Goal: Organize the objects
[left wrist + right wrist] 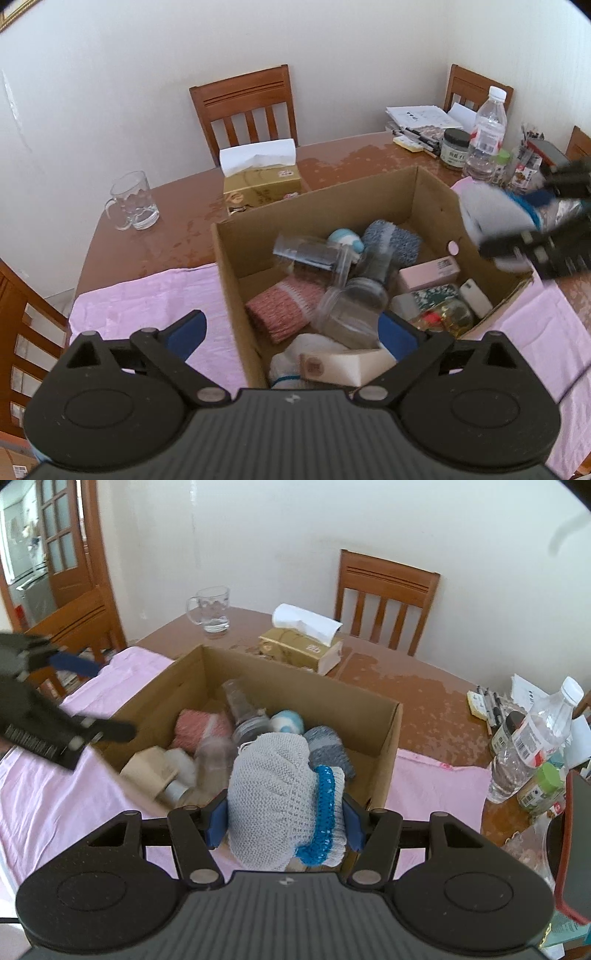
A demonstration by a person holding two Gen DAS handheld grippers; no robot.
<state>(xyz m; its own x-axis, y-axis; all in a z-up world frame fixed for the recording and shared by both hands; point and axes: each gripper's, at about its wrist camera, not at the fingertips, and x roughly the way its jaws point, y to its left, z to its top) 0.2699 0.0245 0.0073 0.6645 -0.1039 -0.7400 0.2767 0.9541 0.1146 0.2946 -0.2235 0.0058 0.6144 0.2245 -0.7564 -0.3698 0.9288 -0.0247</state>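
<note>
An open cardboard box (325,192) stands on a pink cloth (147,295). It holds a pink knitted roll (284,306), clear jars (351,306), a grey-blue knitted piece (391,240), a pink carton (428,273) and other small items. My left gripper (293,332) hangs open above the box's near left wall, with nothing gripped. My right gripper (284,825) is shut on a grey knitted cloth with a blue band (273,794), held above the box's near edge. The left wrist view shows that gripper (535,229) and its cloth (487,210) over the box's right wall.
On the brown table (177,236) behind the box are a gold tissue box (262,184) and a glass mug (133,201). A water bottle (487,133), jars, pens and papers crowd the right end. Wooden chairs (251,110) stand around the table.
</note>
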